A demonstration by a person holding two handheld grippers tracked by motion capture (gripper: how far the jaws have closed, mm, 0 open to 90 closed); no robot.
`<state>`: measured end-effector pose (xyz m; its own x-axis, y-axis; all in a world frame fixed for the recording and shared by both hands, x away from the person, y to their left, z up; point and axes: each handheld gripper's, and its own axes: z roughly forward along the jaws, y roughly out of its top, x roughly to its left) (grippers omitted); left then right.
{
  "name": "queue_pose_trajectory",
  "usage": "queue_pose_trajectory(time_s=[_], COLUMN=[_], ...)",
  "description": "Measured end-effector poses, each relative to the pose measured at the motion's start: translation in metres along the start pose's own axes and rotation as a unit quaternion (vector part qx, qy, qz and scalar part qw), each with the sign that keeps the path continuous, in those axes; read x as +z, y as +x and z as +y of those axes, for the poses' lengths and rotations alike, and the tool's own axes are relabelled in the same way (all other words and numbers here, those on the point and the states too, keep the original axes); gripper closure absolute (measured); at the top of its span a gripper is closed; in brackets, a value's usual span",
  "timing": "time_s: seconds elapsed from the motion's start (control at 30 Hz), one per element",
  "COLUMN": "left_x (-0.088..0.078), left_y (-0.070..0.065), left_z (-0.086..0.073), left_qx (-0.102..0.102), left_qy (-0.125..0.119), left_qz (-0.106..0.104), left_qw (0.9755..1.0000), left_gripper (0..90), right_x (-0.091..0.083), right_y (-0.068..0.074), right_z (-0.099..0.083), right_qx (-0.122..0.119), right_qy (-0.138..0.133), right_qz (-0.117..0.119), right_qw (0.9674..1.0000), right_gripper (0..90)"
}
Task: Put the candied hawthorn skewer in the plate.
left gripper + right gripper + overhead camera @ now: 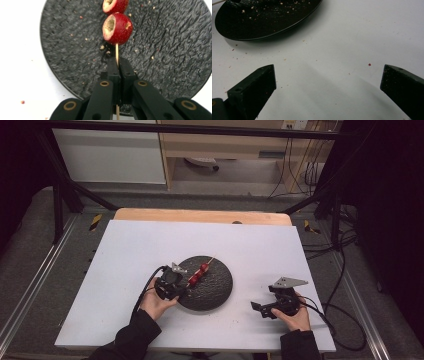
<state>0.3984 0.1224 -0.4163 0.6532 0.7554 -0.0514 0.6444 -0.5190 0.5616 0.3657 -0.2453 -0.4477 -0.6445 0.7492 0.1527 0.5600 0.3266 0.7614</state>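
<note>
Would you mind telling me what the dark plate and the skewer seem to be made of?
The plate looks like slate or slate-look ceramic, though I can't be sure which: matte black with a rough, rippled surface, and a thin smooth rim showing in the right gripper view. The skewer looks like bamboo or wood: pale tan, thin, dull finish. It carries glossy red fruit with hollowed, crumbly beige cores.

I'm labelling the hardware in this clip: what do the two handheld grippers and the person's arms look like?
Both are black. The left gripper has two flat black jaws on hinged links with brass-coloured pivot rings. The right gripper has blocky, wedge-tipped black jaws. In the high view each carries a grey three-cornered plate on top and trails a black cable. The person wears dark long sleeves.
</note>
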Motion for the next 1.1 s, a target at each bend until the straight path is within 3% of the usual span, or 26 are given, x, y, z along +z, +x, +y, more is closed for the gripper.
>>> queue_pose_trajectory(time_s=[0.23, 0.63, 0.8, 1.1], left_x=[0.004, 0.003, -0.007, -0.033], left_y=[-0.003, -0.003, -0.002, 0.015], left_z=[0.001, -0.001, -0.003, -0.018], left_qx=[0.002, 0.006, 0.011, 0.031], left_qy=[0.010, -0.005, -0.034, -0.071], left_qz=[0.004, -0.003, -0.011, -0.030], left_qw=[0.9999, 1.0000, 0.9993, 0.9966], left_gripper=[88.3, 86.9, 78.3, 47.9], right_x=[-0.001, -0.002, -0.001, -0.001], right_y=[-0.001, -0.001, -0.001, -0.001], right_z=[0.000, 0.000, 0.000, 0.000], right_qx=[0.000, 0.005, 0.007, 0.006], right_qy=[0.000, -0.004, -0.003, -0.004], right_qz=[-0.001, 0.001, 0.000, 0.001], right_qw=[1.0000, 1.0000, 1.0000, 1.0000], right_gripper=[0.9, 1.1, 1.0, 0.9])
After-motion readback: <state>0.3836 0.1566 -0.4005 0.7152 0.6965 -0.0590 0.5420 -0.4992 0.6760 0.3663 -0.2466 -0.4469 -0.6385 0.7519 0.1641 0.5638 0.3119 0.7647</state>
